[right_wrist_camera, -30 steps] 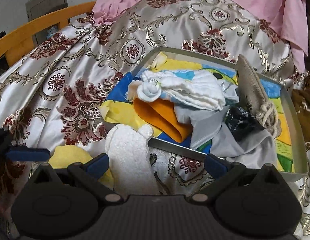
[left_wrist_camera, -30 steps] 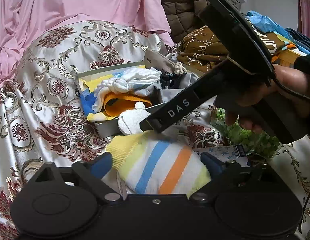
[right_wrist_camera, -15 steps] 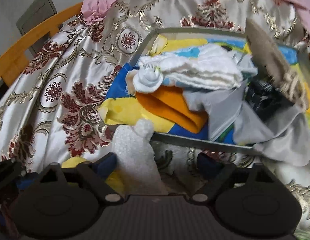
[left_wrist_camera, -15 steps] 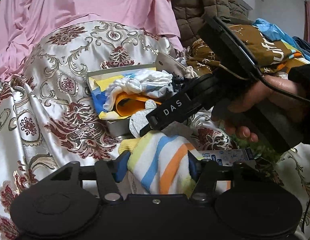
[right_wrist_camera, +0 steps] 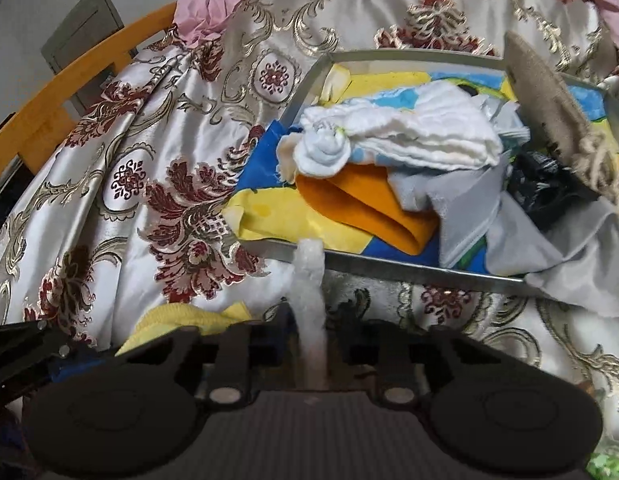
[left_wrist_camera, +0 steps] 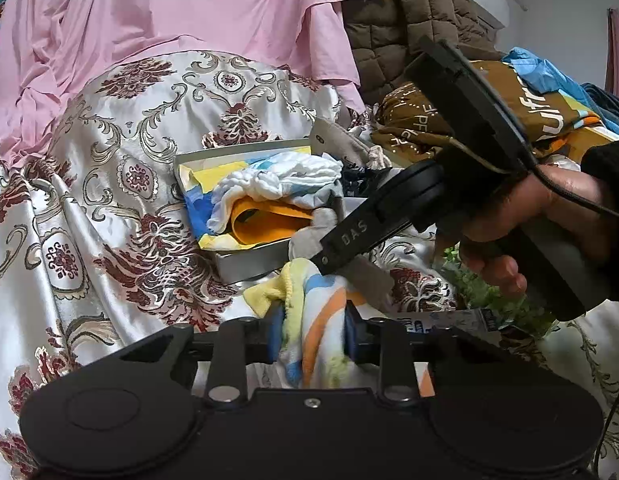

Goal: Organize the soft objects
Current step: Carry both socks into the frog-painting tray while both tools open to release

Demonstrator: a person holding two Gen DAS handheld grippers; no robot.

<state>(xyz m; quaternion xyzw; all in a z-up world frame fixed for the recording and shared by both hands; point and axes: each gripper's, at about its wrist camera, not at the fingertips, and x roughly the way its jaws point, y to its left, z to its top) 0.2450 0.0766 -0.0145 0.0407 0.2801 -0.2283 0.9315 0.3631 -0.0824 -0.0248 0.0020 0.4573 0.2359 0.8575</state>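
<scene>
A striped sock (left_wrist_camera: 309, 312) in yellow, blue, orange and white is bunched between the blue pads of my left gripper (left_wrist_camera: 313, 332), whose jaws are closing and press on it. A white fuzzy sock (right_wrist_camera: 309, 280) is squeezed thin between the pads of my right gripper (right_wrist_camera: 309, 344), also closing. In the left wrist view the right gripper (left_wrist_camera: 323, 262), held by a hand (left_wrist_camera: 521, 216), points down just above the striped sock. Both socks lie in front of a grey metal tray (right_wrist_camera: 389, 268) holding white, orange and grey cloths.
A brocade bedspread (right_wrist_camera: 169, 160) covers the surface, with pink fabric (left_wrist_camera: 189, 12) behind. A burlap pouch (right_wrist_camera: 549, 96) and a black item (right_wrist_camera: 545, 184) sit in the tray. Brown and blue clothes (left_wrist_camera: 509, 100) pile at the right. An orange wooden rail (right_wrist_camera: 69, 88) runs along the left.
Both grippers went from wide open to closed on their socks. The striped sock is now bunched narrow, the fuzzy sock pinched thin. The right gripper tipped further down towards the tray.
</scene>
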